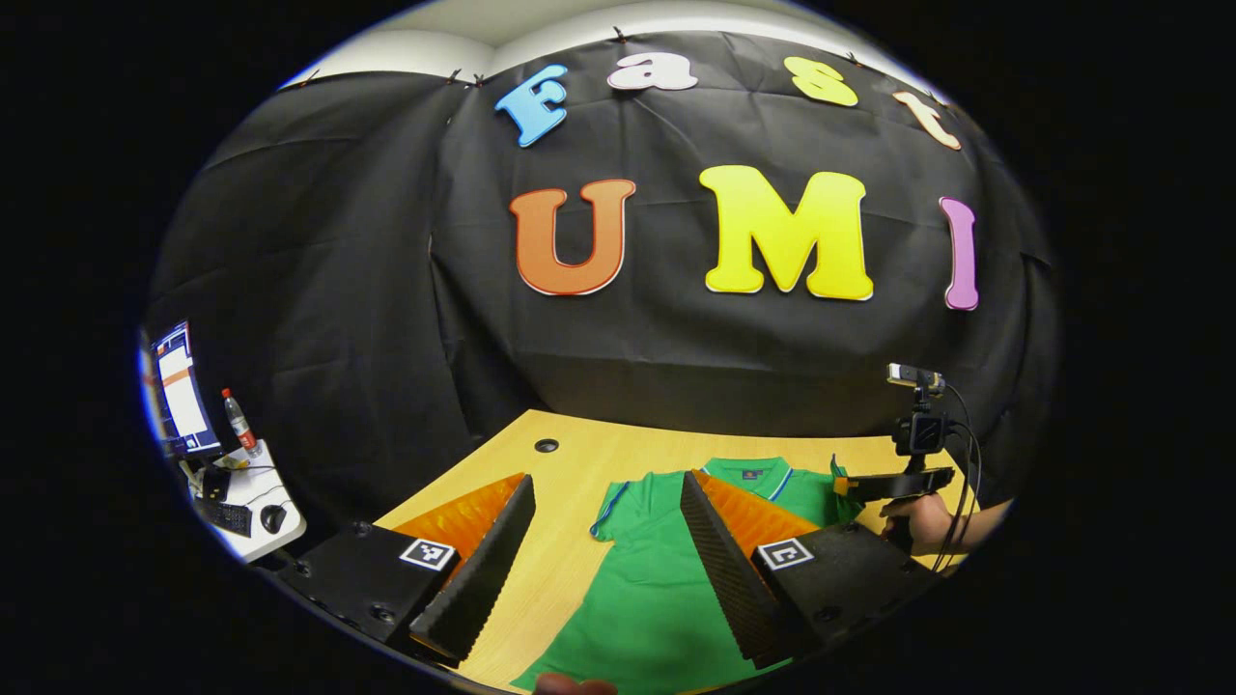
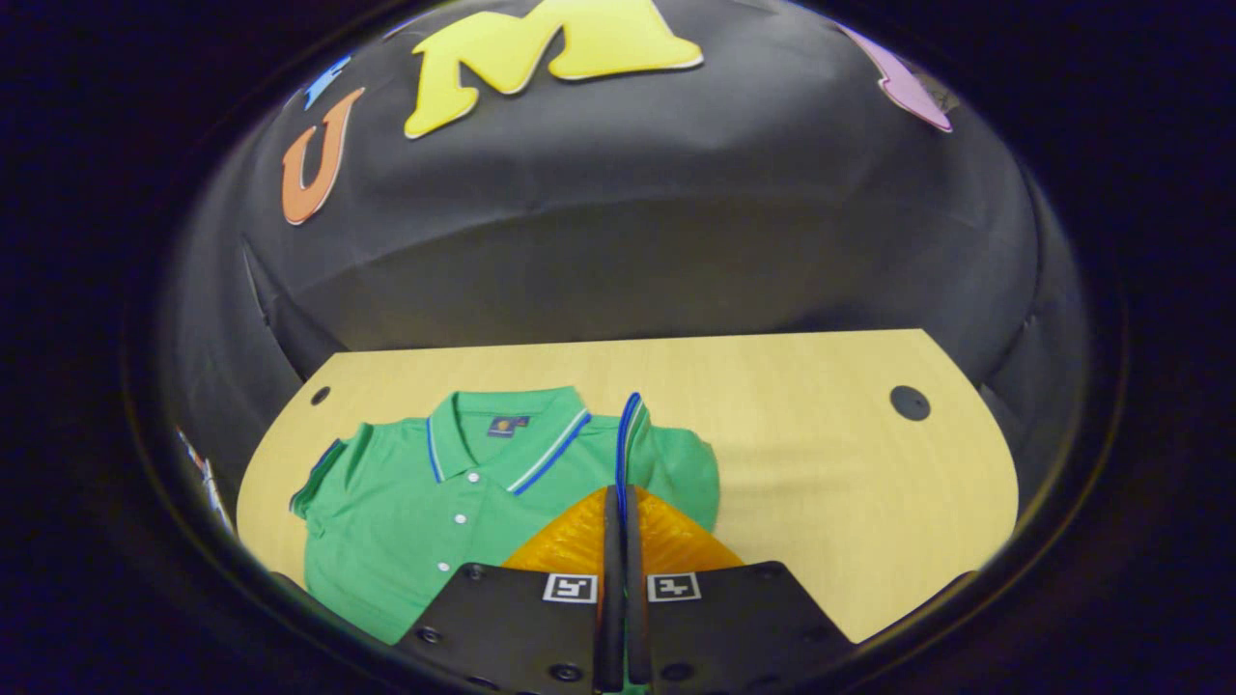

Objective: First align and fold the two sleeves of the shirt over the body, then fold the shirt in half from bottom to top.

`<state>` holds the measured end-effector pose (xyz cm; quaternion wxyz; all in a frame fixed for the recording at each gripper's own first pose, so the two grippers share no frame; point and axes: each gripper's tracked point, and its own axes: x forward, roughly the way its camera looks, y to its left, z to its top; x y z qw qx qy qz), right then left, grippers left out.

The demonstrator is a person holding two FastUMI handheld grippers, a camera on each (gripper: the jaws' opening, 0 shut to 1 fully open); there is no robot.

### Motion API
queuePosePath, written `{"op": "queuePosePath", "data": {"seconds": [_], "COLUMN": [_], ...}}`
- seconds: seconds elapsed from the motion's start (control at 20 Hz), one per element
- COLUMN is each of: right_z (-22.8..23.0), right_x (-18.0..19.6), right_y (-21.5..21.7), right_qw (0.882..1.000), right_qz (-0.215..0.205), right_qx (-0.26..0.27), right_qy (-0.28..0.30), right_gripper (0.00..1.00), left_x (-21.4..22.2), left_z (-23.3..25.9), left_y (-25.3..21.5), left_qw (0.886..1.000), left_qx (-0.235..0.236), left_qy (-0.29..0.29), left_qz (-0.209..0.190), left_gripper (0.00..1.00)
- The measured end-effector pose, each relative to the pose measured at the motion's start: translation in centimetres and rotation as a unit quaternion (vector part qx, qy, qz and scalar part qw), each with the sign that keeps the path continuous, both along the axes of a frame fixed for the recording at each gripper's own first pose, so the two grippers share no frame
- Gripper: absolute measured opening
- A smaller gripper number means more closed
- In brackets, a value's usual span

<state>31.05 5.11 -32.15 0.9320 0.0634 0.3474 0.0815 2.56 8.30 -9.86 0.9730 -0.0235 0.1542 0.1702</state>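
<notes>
- A green polo shirt (image 2: pixel 415 502) lies flat on the wooden table (image 2: pixel 821 454), collar toward the black cloth wall, buttons up.
- In the right gripper view, the right gripper (image 2: pixel 618 502) has its two fingers pressed together on the blue-striped cuff of the sleeve (image 2: pixel 630 425) on that side; the cuff stands up in a thin loop just past the fingertips.
- That sleeve is lifted off the table and sits over the shoulder area, beside the collar (image 2: pixel 507 434).
- The other sleeve (image 2: pixel 314 478) lies out flat at the shirt's far side, near the table edge.
- In the left gripper view, the left gripper (image 1: pixel 603 502) has its fingers spread wide, above the shirt (image 1: pixel 647 598) and the table (image 1: pixel 579 463), with nothing between them.
- Its fingers frame the flat sleeve's striped cuff (image 1: pixel 606 510) and part of the shirt's body.
- Farther off in that view, a hand (image 1: pixel 932 521) holds the right gripper (image 1: pixel 893 483) by the shirt's shoulder; it is small there and its grip is hard to make out.
- A small side table (image 1: pixel 261 502) at the left holds a screen (image 1: pixel 182 391), a bottle (image 1: pixel 239 423), a keyboard and a mouse.
</notes>
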Motion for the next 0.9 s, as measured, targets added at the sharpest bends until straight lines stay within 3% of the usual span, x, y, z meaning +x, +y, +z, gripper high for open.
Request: {"op": "queuePosePath", "data": {"seconds": [0.3,0.6,0.75,0.85,0.9], "right_z": [-2.0,-0.6,2.5,5.4,7.0], "right_x": [-0.3,-1.0,-2.1,-3.8,-4.7], "right_y": [5.9,7.3,5.7,5.1,4.7], "right_qw": [0.999,0.998,0.999,0.999,0.999], "right_qz": [0.021,0.022,0.014,0.016,0.022], "right_qx": [0.019,0.05,0.033,0.034,0.029], "right_qy": [0.026,0.017,-0.004,-0.016,-0.029], "right_gripper": [0.04,0.3,0.83,0.94,0.94], "left_x": [-0.6,-0.4,1.3,2.8,3.9], "left_z": [0.2,-0.2,-1.5,-3.4,-4.2], "left_y": [3.2,4.9,4.6,4.7,4.6], "left_qw": [1.0,1.0,1.0,0.998,0.997], "left_qx": [0.006,0.0,-0.005,-0.02,-0.034], "left_qy": [0.005,0.003,0.0,0.01,0.004], "left_qz": [0.02,0.016,-0.028,-0.055,-0.076], "left_gripper": [0.98,0.98,0.98,0.98,0.98]}}
